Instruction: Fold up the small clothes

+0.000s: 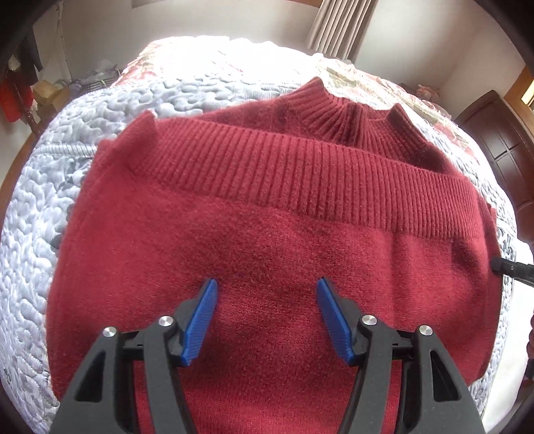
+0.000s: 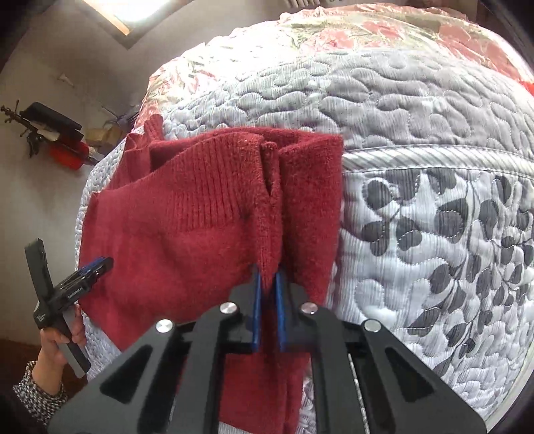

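**Red sweater folded on the quilted bed, right tool pinching its edge**

Quilted grey-white bedspread (image 1: pixel 43 187) fills both of my views, with a floral pink cover (image 2: pixel 350 36) lying farther up the bed and a curtain (image 1: pixel 337 26) hanging at 1 o'clock in the left wrist view. A dark wooden cabinet (image 1: pixel 500 147) stands at 3 o'clock there.

On the bedspread lies the red sweater (image 1: pixel 267 240), folded over itself so that its ribbed hem band (image 1: pixel 300 173) runs across the middle and the ribbed collar (image 1: pixel 350 117) peeks out beyond it at 12 o'clock.

My left gripper (image 1: pixel 267 287) hovers over the plain knit at 6 o'clock of the sweater, its blue pads (image 1: pixel 200 320) spread wide with nothing between them. I cannot tell whether the tips touch the cloth.

My right gripper (image 2: pixel 267 280) is pressed together on a raised ridge of the sweater's side edge, the fabric pinched between the two blue pads and standing up in a fold that runs away toward 12 o'clock. To the right of that fold I see the leaf-patterned part of the bedspread (image 2: pixel 450 233).

From the right wrist view the left gripper shows at 9 o'clock, just beside the sweater's far edge, held by a hand (image 2: pixel 56 340) with a speckled sleeve (image 2: pixel 36 390).
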Tool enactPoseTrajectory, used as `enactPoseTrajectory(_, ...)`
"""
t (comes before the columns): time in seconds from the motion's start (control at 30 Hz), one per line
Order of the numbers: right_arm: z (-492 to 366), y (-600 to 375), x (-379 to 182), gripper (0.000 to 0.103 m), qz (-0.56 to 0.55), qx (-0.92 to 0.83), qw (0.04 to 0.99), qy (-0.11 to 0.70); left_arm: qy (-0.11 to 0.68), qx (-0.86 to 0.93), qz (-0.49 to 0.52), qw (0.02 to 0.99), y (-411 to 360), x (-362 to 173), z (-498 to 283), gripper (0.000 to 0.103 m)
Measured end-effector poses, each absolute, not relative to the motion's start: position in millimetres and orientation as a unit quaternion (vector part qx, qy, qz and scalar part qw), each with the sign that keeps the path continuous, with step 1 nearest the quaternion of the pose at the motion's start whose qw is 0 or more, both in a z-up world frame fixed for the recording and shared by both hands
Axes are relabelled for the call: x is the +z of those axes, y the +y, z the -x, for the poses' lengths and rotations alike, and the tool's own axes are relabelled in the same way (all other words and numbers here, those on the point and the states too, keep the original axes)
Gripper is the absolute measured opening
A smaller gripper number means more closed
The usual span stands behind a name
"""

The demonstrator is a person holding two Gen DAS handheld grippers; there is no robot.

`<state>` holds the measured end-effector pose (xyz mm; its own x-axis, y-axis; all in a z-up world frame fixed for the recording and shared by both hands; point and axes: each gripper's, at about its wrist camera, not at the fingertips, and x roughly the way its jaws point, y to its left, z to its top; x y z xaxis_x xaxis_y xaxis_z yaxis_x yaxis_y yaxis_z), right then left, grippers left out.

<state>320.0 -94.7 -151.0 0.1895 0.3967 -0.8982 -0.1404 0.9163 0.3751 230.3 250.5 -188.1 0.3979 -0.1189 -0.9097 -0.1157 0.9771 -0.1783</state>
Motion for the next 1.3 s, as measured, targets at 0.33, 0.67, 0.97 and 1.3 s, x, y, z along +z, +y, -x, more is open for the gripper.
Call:
enactPoseTrajectory(0.33, -320, -84, -166, 0.013, -0.086, 0.155, 0.763, 0.622, 0.545, -0.003, 0.091, 0.834, 247, -189, -227, 0.063)
enactPoseTrajectory(0.67, -270, -81, -141, 0.027, -0.069, 0.161, 0.777, 0.604, 0.531, -0.007, 0.084, 0.843, 251, -164, -216, 0.065)
enactPoseTrajectory(0.97, -212, -86, -162, 0.036, -0.065, 0.150, 0.753, 0.637, 0.511, -0.014, 0.060, 0.858, 243, -137, -201, 0.069)
enactPoseTrajectory(1.3, -188, -87, -175, 0.014, -0.063, 0.151, 0.747, 0.645, 0.541, -0.007, 0.048, 0.839, 235, -164, -193, 0.070)
